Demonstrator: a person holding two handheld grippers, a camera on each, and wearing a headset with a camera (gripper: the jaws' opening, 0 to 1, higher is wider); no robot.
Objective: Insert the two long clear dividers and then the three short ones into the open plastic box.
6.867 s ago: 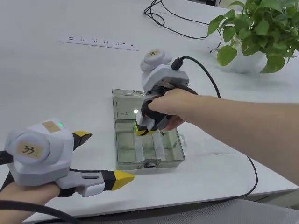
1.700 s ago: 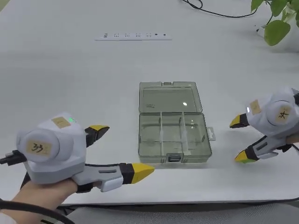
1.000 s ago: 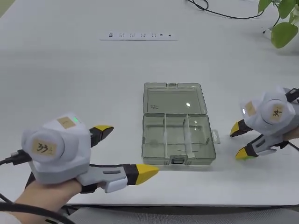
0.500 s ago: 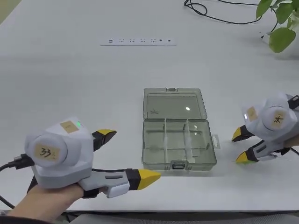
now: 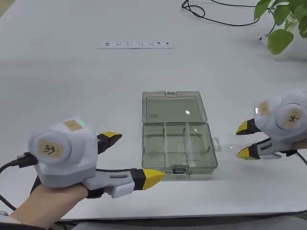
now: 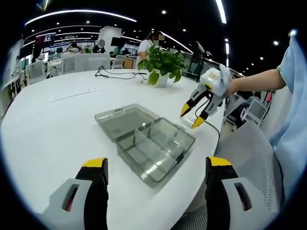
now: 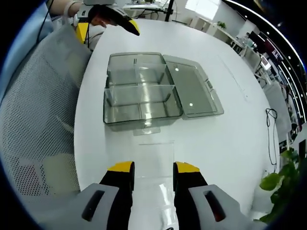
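Observation:
The open clear plastic box (image 5: 178,146) lies mid-table with its lid (image 5: 173,106) folded flat behind it. Two long clear dividers (image 5: 165,143) stand inside, running front to back. A loose clear divider (image 7: 154,152) lies flat on the table beside the box; it shows faintly (image 5: 226,143) in the head view. My right gripper (image 5: 242,140) is open, and its tips (image 7: 153,166) flank the near end of that piece. My left gripper (image 5: 131,157) hovers open at the box's front left, holding nothing. In the left gripper view it (image 6: 156,163) faces the box (image 6: 144,139) and the right gripper (image 6: 191,118).
A white power strip (image 5: 134,44) lies at the back of the table. A potted plant (image 5: 283,24) and black cables (image 5: 211,12) are at the back right. The table's front edge runs just below the box. A mesh chair (image 7: 43,120) stands beside the table.
The right gripper has left the box, swung out to the right and come down by the loose divider. The left gripper has barely moved. The head camera has shifted.

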